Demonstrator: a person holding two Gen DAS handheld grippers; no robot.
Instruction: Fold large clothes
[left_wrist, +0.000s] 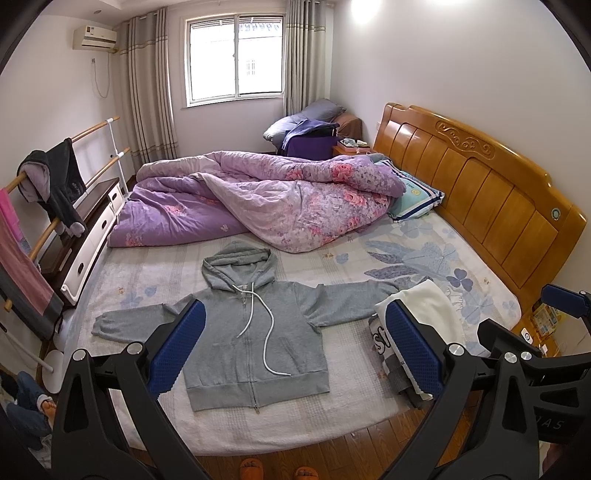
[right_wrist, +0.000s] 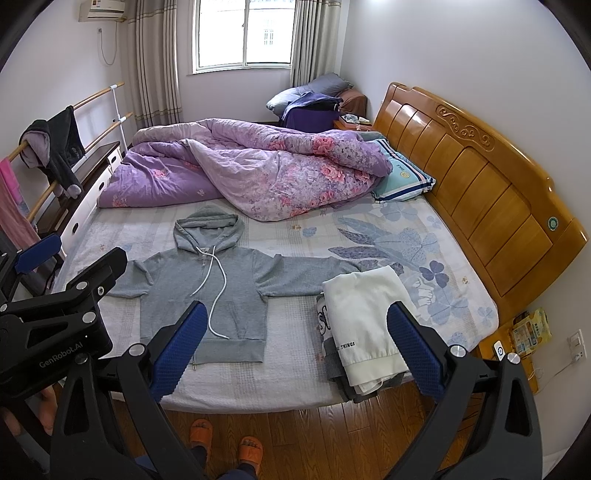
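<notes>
Item 1: grey zip hoodie (left_wrist: 255, 332), laid flat and face up on the near part of the bed (left_wrist: 424, 236), hood toward the far side, both sleeves stretched out left and right, zip closed, white drawstring (left_wrist: 267, 332) trailing over the chest.

Item 2: stack of folded clothes (right_wrist: 364, 328), just right of the hoodie at the near edge of the mattress; a white garment lies on top (printed "THINGS" near its hem), darker pieces under it. The hoodie's right sleeve ends at or under this stack; which one cannot be told.

Item 3: purple floral quilt (left_wrist: 266, 195), bunched across the far half of the bed, beside a striped pillow (left_wrist: 417, 195) against the wooden headboard (left_wrist: 480, 184).

Item 4: left gripper (left_wrist: 295, 343), jaws spread wide, holding nothing, raised above the hoodie.

Item 5: right gripper (right_wrist: 295, 343), jaws likewise wide and empty, raised over the near bed edge.

Item 6: person's feet in orange slippers (right_wrist: 225, 439), on the wooden floor at the near side.
</notes>
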